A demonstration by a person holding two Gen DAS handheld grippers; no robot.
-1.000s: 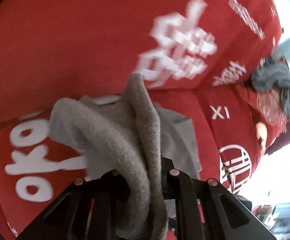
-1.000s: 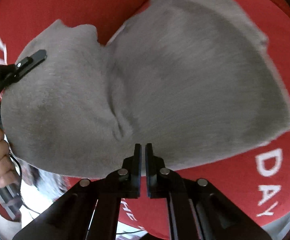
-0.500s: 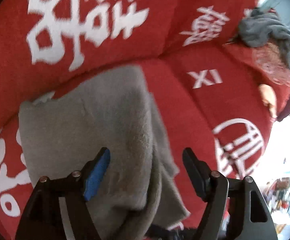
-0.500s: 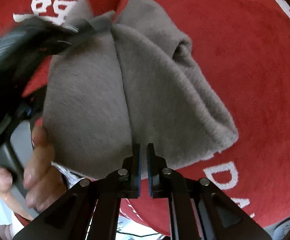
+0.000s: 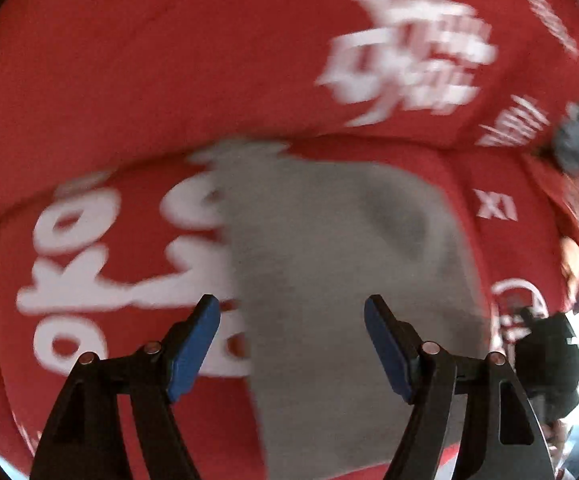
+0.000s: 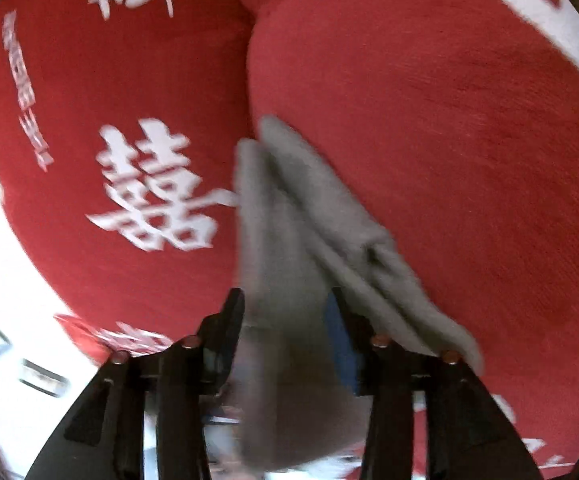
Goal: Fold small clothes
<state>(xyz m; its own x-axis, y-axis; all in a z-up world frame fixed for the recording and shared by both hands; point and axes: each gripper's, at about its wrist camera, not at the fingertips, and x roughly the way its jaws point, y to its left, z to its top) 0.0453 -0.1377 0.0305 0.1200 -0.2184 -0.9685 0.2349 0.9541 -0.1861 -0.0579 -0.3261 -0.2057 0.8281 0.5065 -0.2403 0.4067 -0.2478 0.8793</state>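
Grey fleece cloth lies folded over on the red printed cover. The left gripper hangs above it, jaws apart; the right gripper, jaws apart, straddles its near edge. Folding looks nearly done; tidying remains.

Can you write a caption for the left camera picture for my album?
Open left tool hovering over a folded grey fleece cloth lying on a red cover with white lettering.
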